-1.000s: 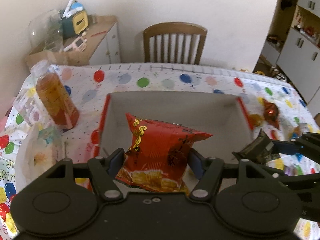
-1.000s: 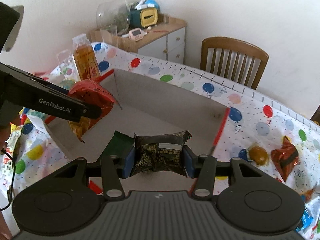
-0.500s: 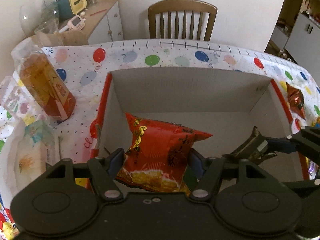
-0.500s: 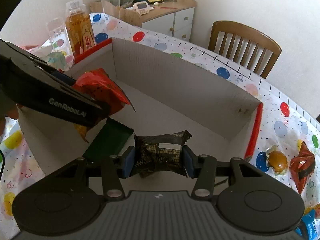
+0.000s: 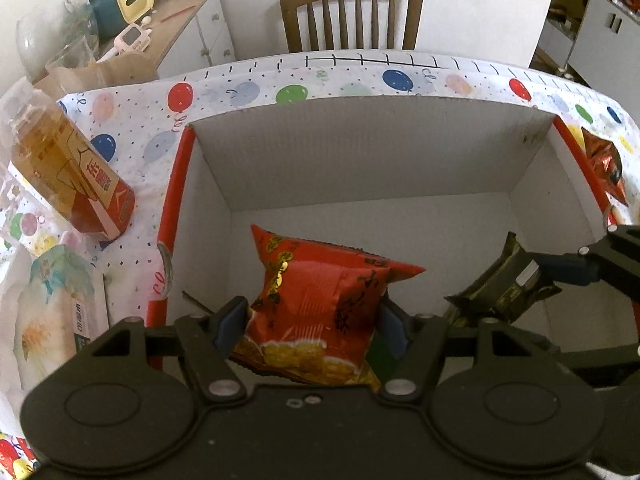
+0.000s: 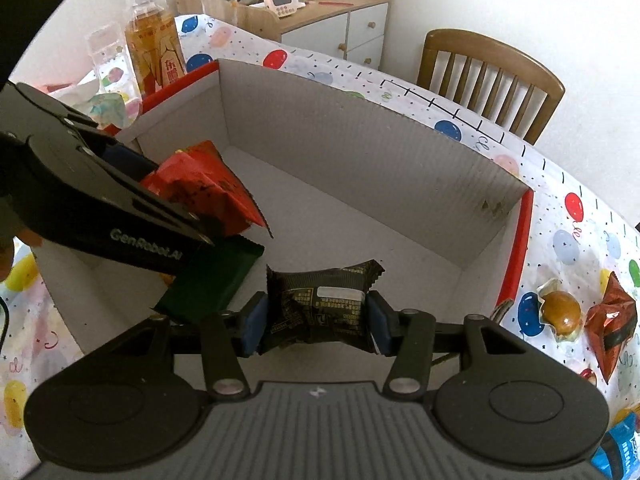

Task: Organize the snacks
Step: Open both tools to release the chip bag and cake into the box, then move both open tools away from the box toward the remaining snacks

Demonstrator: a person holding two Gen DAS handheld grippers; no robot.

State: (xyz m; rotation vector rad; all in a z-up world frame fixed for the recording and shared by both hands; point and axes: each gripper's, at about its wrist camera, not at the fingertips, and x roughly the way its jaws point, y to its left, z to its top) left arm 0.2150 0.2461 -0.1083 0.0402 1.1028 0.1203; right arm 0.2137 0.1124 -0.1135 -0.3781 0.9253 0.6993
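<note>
A wooden chair (image 5: 352, 12) stands behind the bench (image 5: 240, 92) with its balloon cloth; a tea bottle (image 5: 68, 176) stands at the left, near a sideboard (image 6: 332, 20).

The left black two-finger claw (image 5: 312, 320) points steeply downward, its blue pads (image 5: 230, 326) pressed on the sides of a red crinkled snack bag (image 5: 320, 300). The right black claw (image 6: 316, 320) tilts down likewise; its jaws have just been opening, with a dark foil snack packet (image 6: 320, 304) between its pads (image 6: 254, 326).
</note>
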